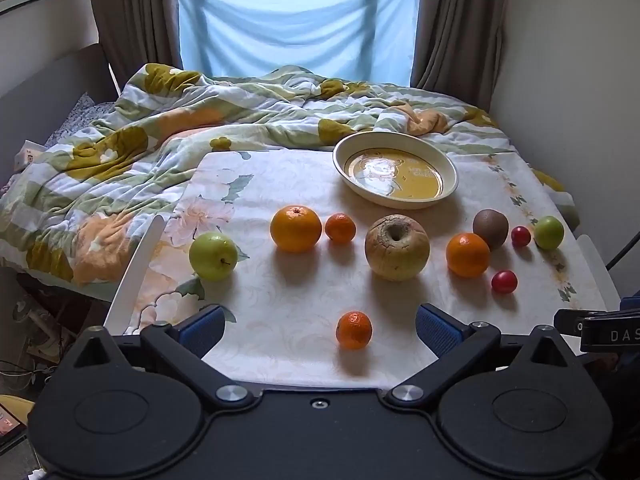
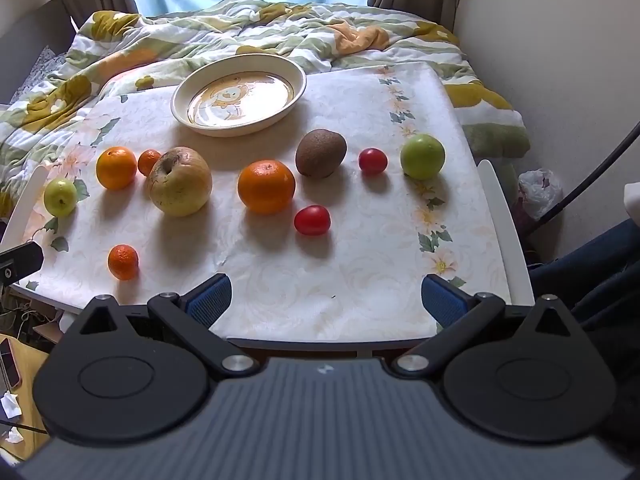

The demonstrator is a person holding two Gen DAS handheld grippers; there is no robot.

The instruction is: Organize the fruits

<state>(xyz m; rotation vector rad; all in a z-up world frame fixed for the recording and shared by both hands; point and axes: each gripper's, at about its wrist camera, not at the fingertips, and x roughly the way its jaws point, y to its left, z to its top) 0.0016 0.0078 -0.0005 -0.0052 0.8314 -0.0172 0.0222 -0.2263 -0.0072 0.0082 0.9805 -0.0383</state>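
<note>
Fruit lies scattered across a floral tablecloth in the middle of both views, with a cream bowl with a yellow base sitting bare at the cloth's upper edge, right of centre in the left wrist view. Below the bowl runs a loose row: a green apple at far left, a large orange touching or just beside a small mandarin, a wrinkled yellowish apple, a second orange, a brown kiwi, a cherry tomato and a small green fruit at far right. Another cherry tomato sits lower right, and a lone mandarin lies nearest the bottom. The left gripper hovers wide apart, holding nothing, the lone mandarin between its blue pads. The right gripper is likewise spread wide and unloaded over bare cloth. Behind, a rumpled floral quilt fills the upper frame.
</note>
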